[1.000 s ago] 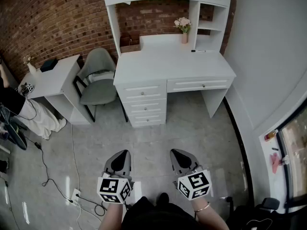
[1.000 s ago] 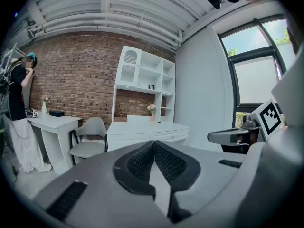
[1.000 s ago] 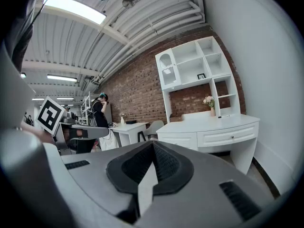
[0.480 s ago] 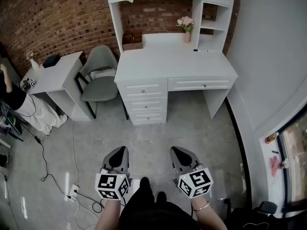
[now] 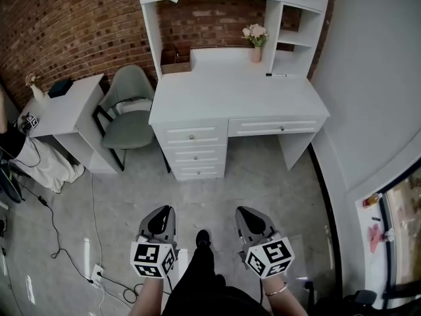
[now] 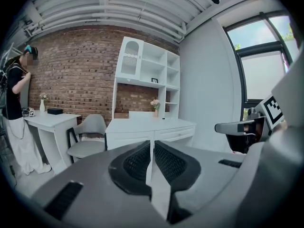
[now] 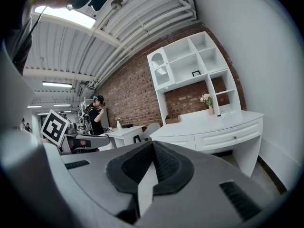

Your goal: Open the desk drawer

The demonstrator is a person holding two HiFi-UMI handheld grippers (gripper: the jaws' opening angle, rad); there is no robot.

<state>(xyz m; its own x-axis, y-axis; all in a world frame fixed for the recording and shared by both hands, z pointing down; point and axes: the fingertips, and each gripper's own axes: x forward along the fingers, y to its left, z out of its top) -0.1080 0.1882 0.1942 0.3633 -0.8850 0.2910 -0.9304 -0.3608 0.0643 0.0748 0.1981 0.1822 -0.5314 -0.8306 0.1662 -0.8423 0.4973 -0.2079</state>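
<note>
The room has a grey tiled floor (image 5: 263,183) and a red brick wall (image 5: 72,25), and a white counter (image 5: 223,94) with a white shelf unit (image 5: 293,8) on top stands against that wall. At the back of the counter top are a pink vase of pale flowers (image 5: 255,41), a black pen (image 5: 276,75) just right of the vase, and a brown box (image 5: 175,63) at the left rear corner. The wide white drawer with a small round knob (image 5: 281,126) sits under the right half of the counter top and is fully closed. A stack of three white drawers (image 5: 192,153) under the left half is also closed. A grey-green chair (image 5: 128,104) stands just left of the counter. The left hand-held gripper (image 5: 166,210) and the right hand-held gripper (image 5: 243,210) are side by side over the floor, well in front of the counter and pointing toward it. Each has its jaws closed together with nothing between them.
</note>
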